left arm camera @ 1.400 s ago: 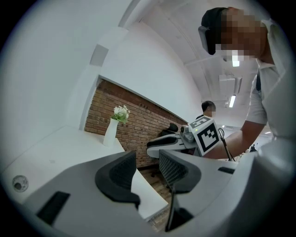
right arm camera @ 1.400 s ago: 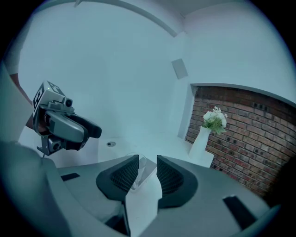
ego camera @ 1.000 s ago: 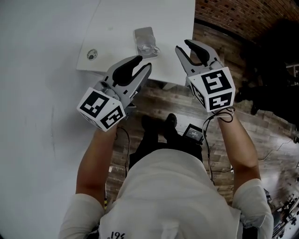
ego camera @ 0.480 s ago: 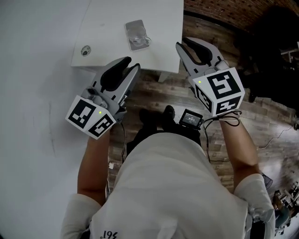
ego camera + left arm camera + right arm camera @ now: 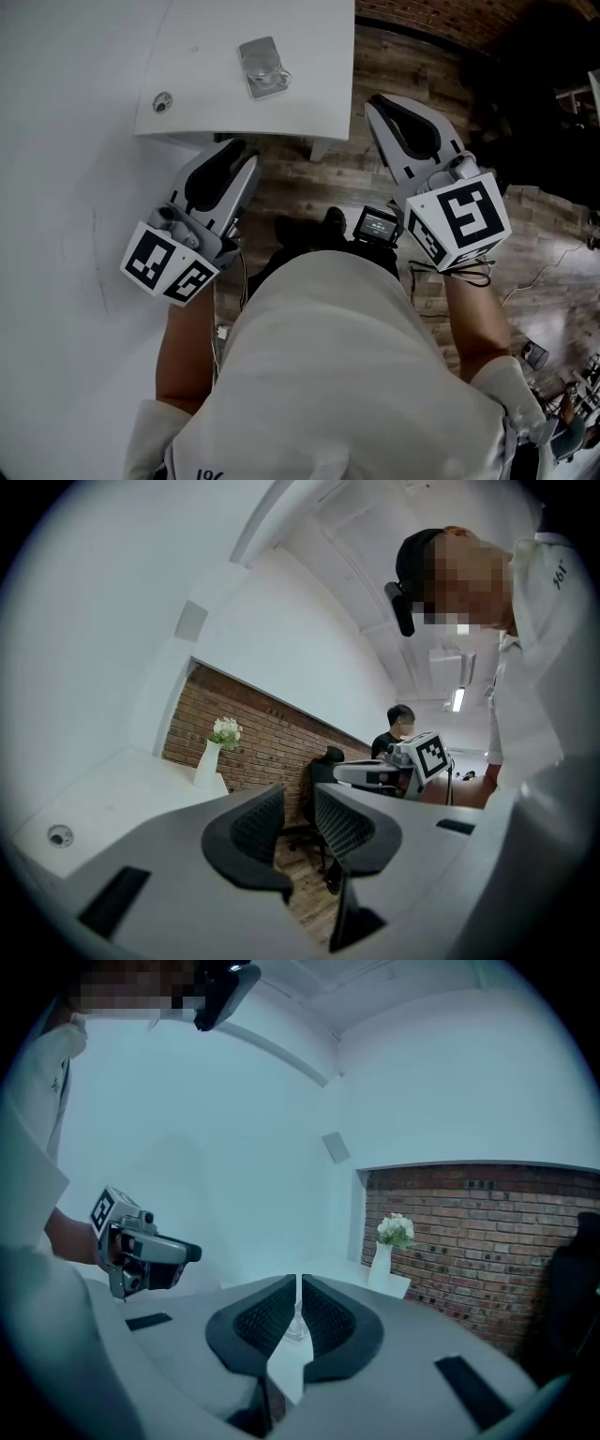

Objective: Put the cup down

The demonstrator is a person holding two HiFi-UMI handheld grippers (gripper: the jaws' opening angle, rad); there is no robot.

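Observation:
The clear glass cup (image 5: 263, 67) stands on a small square coaster on the white table (image 5: 309, 84), with neither gripper touching it. My left gripper (image 5: 239, 150) hovers off the table's near edge, its jaws closing with a clear gap and nothing between them (image 5: 298, 803). My right gripper (image 5: 386, 101) is to the right of the table, over the wooden floor. Its jaws are closing to a thin slit (image 5: 297, 1283) with nothing in it. A glassy shape (image 5: 296, 1322), apparently the cup, shows far off through the slit.
A round grommet (image 5: 162, 101) sits in the table near the left wall. A white vase of flowers (image 5: 211, 757) stands at the table's far end by the brick wall. A dark office chair (image 5: 323, 771) and a person (image 5: 398, 728) are in the background.
Both grippers have drawn back from the table toward my body and spread apart. Their jaws have narrowed, the right ones much more. The cup stays on the table.

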